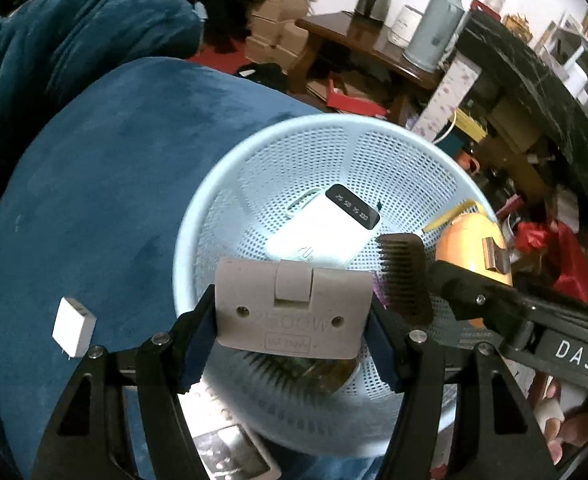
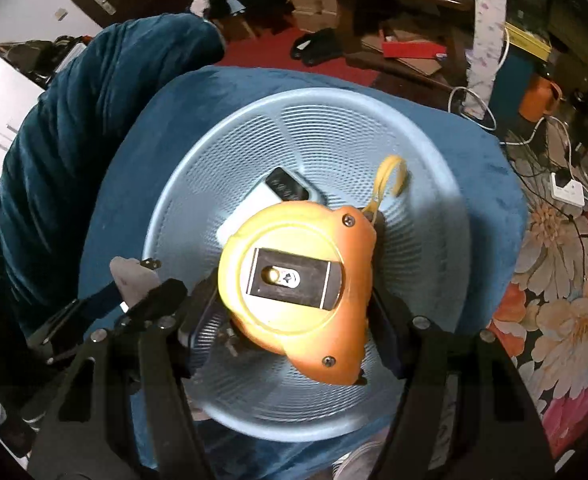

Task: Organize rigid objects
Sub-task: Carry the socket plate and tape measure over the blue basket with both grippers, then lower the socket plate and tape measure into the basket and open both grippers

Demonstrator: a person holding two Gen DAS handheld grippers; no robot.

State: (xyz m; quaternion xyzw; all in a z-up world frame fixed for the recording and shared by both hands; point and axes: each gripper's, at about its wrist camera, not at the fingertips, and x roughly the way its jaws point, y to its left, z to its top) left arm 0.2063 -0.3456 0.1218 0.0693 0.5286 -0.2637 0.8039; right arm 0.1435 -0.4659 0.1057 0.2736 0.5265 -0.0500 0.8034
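Observation:
My left gripper (image 1: pixel 292 334) is shut on a grey plug adapter (image 1: pixel 294 312), held over the pale blue perforated basket (image 1: pixel 230 200). Inside the basket lie a white power bank (image 1: pixel 325 228) and a dark comb (image 1: pixel 403 276). My right gripper (image 2: pixel 294 320) is shut on an orange tape measure (image 2: pixel 297 292) with a yellow wrist loop (image 2: pixel 389 180), above the same basket (image 2: pixel 373 128). In the right wrist view the power bank (image 2: pixel 258 200) peeks out behind the tape measure, and the left gripper with the adapter (image 2: pixel 134 280) shows at the left. The tape measure (image 1: pixel 465 240) appears at the right in the left wrist view.
The basket stands on a round blue velvet cushion (image 1: pixel 114 184). A small white charger block (image 1: pixel 73 332) lies on the cushion to the left. A phone-like device (image 1: pixel 234 456) sits near the basket's front. A floral cloth (image 2: pixel 565 300) and cables (image 2: pixel 565 184) lie to the right; a wooden table (image 1: pixel 365 40) stands behind.

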